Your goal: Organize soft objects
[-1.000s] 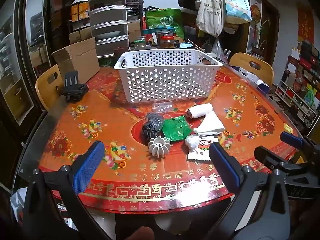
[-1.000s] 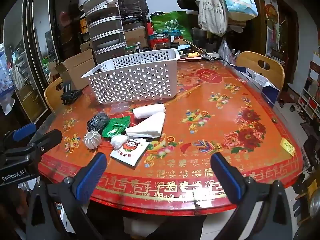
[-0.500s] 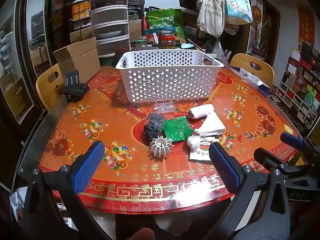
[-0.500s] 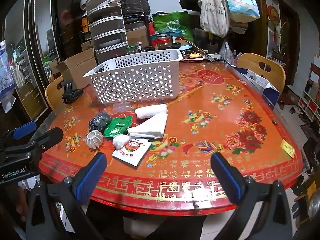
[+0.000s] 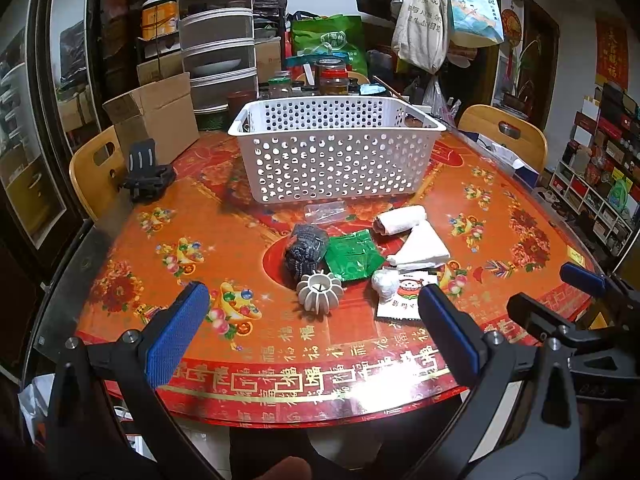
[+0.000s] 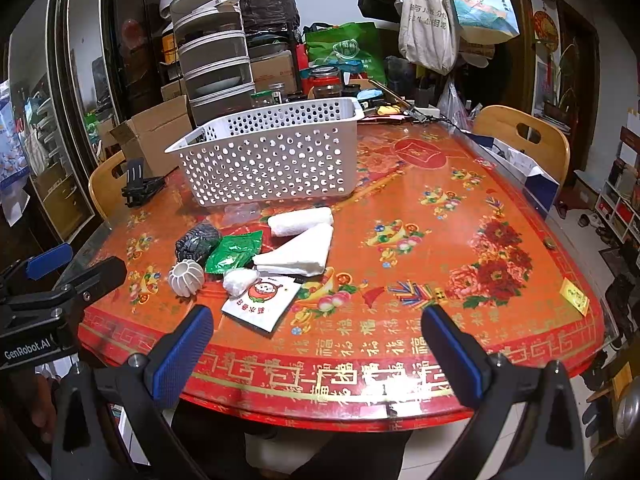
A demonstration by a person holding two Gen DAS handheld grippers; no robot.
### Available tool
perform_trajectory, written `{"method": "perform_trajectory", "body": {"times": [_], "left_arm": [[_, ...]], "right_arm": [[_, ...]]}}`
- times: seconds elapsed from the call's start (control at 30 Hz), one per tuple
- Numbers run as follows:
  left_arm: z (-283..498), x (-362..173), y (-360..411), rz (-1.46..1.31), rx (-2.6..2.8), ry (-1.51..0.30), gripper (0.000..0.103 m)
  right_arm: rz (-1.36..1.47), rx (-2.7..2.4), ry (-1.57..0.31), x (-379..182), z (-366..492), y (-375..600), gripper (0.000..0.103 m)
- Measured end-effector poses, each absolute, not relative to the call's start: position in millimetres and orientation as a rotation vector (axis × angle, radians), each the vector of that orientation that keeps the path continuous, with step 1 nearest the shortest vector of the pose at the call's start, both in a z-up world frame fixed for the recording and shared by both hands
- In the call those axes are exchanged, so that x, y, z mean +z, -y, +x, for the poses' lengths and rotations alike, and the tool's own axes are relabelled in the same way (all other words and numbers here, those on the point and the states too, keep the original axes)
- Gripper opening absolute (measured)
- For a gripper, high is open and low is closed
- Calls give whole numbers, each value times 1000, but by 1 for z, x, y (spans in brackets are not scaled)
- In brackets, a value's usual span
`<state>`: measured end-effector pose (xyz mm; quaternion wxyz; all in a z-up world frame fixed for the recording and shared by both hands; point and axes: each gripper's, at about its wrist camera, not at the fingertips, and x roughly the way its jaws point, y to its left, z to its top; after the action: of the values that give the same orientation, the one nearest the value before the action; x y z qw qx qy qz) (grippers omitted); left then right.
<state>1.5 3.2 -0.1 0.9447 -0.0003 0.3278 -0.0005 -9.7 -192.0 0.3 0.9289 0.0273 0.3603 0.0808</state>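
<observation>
Two grippers were in my hands, both with jaws spread wide and nothing between the blue pads. My left gripper [image 5: 312,320] hung over the near edge of the table [image 5: 160,248], its right pad [image 5: 448,330] overlapping the view of the white packet [image 5: 400,294]. My right gripper [image 6: 318,342] hung over the near edge too, well to the right of the pile, with only bare red tablecloth between its pads.

The soft things lay in a loose cluster on the table, just in front of the basket [image 5: 332,152], none of them inside it as far as I could see. At the back was a rolled towel [image 5: 400,220], and touching it in front, a folded white cloth [image 5: 420,246]. Left of the cloth lay a green pouch [image 5: 352,254], and left of that a dark knitted bundle [image 5: 306,246]. Nearest me sat a white ribbed ball [image 5: 320,290], a small white wad [image 5: 384,282] and the white packet, the wad resting against the packet's edge. A clear plastic bag [image 5: 324,212] lay between the cluster and the basket wall.

Off to the left, apart from the rest, a black holder [image 5: 146,178] stood near the table edge beside a wooden chair [image 5: 94,172].
</observation>
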Motion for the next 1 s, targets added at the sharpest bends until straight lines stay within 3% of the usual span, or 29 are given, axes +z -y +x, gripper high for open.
{"method": "perform_trajectory", "body": {"times": [1.0], "left_arm": [[2, -3, -2, -1, -6, -671, 103]], "right_arm": [[49, 164, -738, 0, -10, 191, 103]]}}
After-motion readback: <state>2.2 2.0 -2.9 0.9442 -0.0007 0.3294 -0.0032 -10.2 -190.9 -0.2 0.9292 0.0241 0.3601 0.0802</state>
